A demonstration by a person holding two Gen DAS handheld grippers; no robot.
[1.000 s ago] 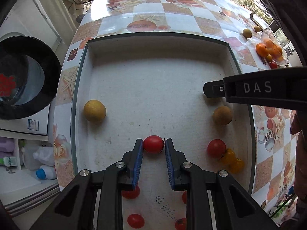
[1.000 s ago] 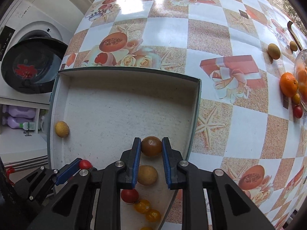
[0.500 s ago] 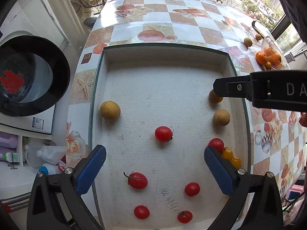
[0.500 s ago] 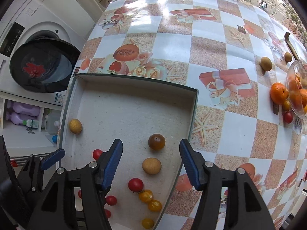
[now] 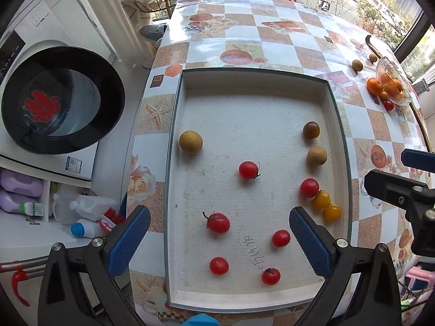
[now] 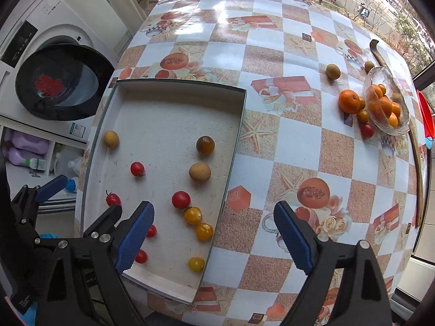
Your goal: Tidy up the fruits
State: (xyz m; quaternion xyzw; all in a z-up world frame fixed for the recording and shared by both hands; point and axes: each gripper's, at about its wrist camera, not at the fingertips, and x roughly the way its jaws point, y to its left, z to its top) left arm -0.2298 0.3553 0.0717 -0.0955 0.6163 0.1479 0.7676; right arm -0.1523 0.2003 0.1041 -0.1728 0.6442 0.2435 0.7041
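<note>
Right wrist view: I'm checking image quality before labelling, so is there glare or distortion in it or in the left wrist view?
Right wrist view: window glare washes out the tablecloth at the far end; fisheye bends the tray edges. Left wrist view: milder sheen, same bending, fruit sharp.

right gripper point(image 6: 213, 233) wide open above tray point(image 6: 174, 84) of tomatoes, 2 brown fruits point(image 6: 199, 172) nearby

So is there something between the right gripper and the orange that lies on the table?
Nothing visible. The right gripper is open, and only bare tablecloth separates it from the orange beside the glass bowl.
</note>
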